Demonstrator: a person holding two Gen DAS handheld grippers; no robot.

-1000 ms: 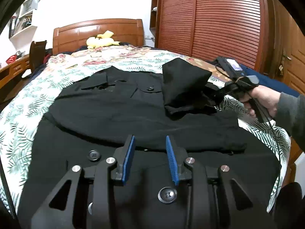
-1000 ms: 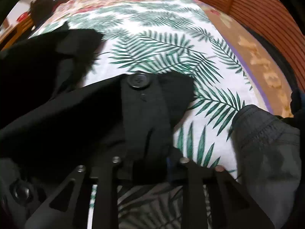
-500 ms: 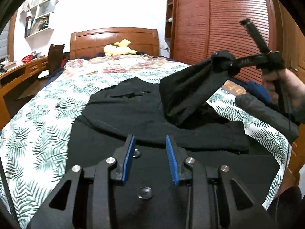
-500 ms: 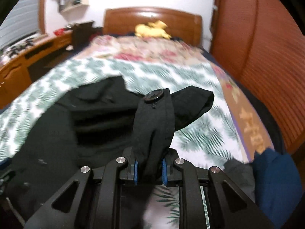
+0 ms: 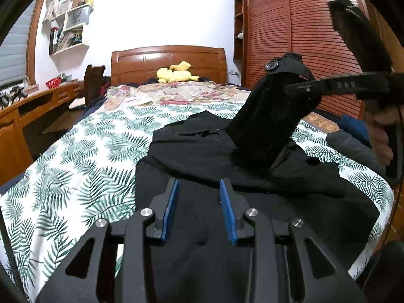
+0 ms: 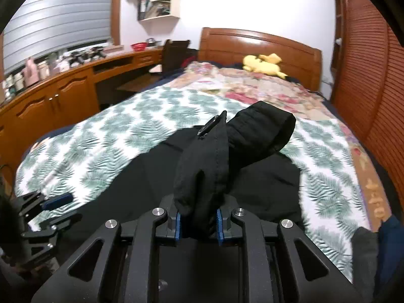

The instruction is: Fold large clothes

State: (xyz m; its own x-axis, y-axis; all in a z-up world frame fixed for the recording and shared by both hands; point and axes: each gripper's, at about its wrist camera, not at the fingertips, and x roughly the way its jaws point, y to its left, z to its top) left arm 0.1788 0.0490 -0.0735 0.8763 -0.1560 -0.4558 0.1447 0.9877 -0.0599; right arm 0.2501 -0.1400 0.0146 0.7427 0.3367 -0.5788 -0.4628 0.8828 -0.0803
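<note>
**Right tongs lift a black sleeve cuff above the bed**

The right tongs (image 6: 198, 223) are clamped on the bunched cuff of a black sleeve (image 6: 227, 146), blue pads pressing the cloth from both sides; a dark button (image 6: 210, 126) sits at the top of the raised cuff. The left tongs (image 5: 199, 210) stand parted with nothing between their blue pads, hovering over the lower part of the black coat (image 5: 202, 151). That coat lies spread on the palm-leaf bedspread (image 5: 88, 156), the sleeve rising from its right side. A hand (image 5: 381, 131) grips the right tool's handle. A yellow plush toy (image 5: 176, 74) rests by the wooden headboard (image 5: 141, 63).
</note>
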